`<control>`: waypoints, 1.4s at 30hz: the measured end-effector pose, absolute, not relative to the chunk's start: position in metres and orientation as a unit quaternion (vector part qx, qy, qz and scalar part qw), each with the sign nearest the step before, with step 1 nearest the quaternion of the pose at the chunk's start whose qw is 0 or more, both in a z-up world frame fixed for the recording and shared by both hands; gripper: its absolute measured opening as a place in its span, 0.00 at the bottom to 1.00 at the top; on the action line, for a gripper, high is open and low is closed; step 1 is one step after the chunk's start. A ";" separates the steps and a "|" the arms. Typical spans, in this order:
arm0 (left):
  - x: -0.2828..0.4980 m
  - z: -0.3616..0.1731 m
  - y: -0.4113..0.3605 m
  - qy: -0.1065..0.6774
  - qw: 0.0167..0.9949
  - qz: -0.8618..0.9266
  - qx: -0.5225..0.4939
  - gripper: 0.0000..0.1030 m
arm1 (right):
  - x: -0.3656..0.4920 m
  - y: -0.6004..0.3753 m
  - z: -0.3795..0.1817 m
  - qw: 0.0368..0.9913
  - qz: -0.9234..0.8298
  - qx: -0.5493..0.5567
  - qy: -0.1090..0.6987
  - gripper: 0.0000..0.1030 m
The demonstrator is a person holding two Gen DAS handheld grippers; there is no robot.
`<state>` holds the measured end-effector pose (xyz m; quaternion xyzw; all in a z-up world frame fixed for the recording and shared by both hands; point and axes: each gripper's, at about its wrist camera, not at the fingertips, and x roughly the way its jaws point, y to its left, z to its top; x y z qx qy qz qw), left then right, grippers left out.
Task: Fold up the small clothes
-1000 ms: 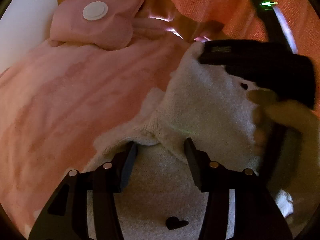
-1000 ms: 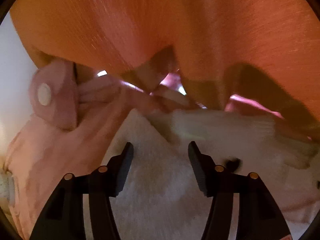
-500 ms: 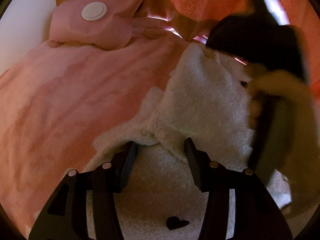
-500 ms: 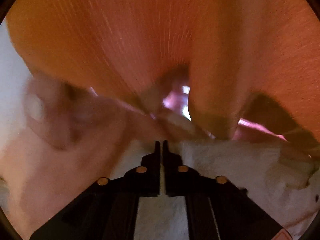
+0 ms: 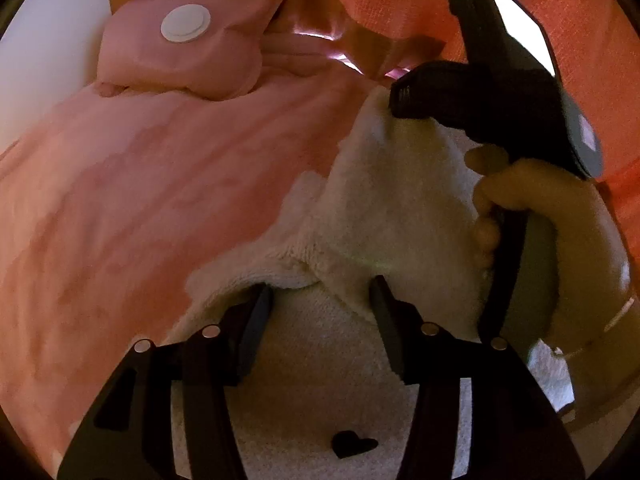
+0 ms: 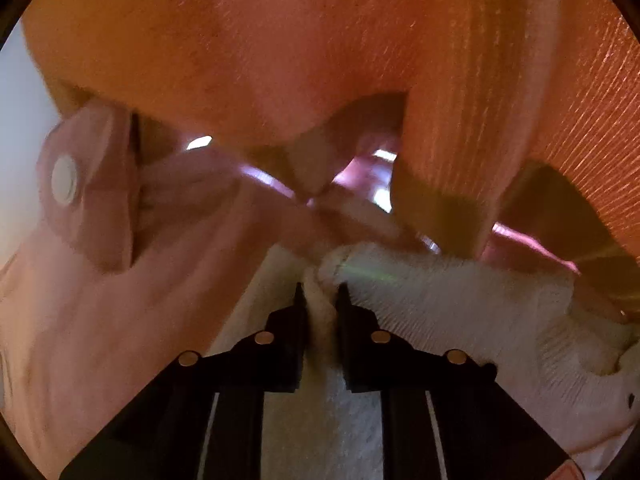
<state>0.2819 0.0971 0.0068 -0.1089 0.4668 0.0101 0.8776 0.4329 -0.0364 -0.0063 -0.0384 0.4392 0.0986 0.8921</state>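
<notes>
Pinching white garment (image 6: 440,300), right tool (image 6: 320,294); left tool (image 5: 320,292) spread apart.

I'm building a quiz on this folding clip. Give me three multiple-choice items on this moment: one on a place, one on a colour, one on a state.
1. Where does the pink pillow with the white disc lie in the left wrist view?
A. upper left
B. lower right
C. bottom centre

2. What colour is the small heart on the white garment?
A. red
B. black
C. yellow

3. How is the right gripper?
A. wide open above the bed
B. out of view
C. closed on the garment's edge

Answers:
1 A: the pink pillow lies at the upper left, on the pink blanket.
2 B: the heart shows black on the white garment.
3 C: the right gripper pinches a fold of white cloth, while the left gripper stands open.
</notes>
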 end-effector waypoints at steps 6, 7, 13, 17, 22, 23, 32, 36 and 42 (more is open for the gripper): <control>0.280 0.008 0.096 0.465 0.880 0.012 -0.095 0.49 | 0.423 -0.036 0.021 0.894 0.100 -0.037 0.434 0.21; 0.280 0.008 0.096 0.465 0.880 0.011 -0.095 0.49 | 0.410 -0.045 0.033 0.902 0.101 -0.026 0.419 0.21; 0.283 0.007 0.097 0.469 0.878 0.008 -0.100 0.49 | 0.264 -0.187 0.077 0.932 -0.024 0.052 0.358 0.58; 0.285 0.006 0.098 0.472 0.875 0.007 -0.107 0.49 | 0.163 -0.314 0.065 0.910 -0.172 0.132 0.354 0.61; 0.282 0.004 0.094 0.469 0.878 0.012 -0.099 0.50 | 0.102 -0.372 0.039 0.886 -0.169 0.263 0.343 0.61; 0.282 0.004 0.092 0.468 0.878 0.014 -0.096 0.50 | 0.104 -0.377 0.037 0.882 -0.155 0.271 0.352 0.61; 0.281 0.001 0.092 0.463 0.882 0.016 -0.089 0.50 | 0.146 -0.352 0.028 0.897 -0.123 0.246 0.346 0.09; 0.279 0.000 0.093 0.462 0.883 0.016 -0.085 0.50 | 0.122 -0.345 0.076 0.930 -0.093 0.237 0.265 0.09; 0.279 0.000 0.091 0.459 0.885 0.019 -0.072 0.51 | 0.131 -0.372 0.004 0.877 -0.148 0.262 0.374 0.08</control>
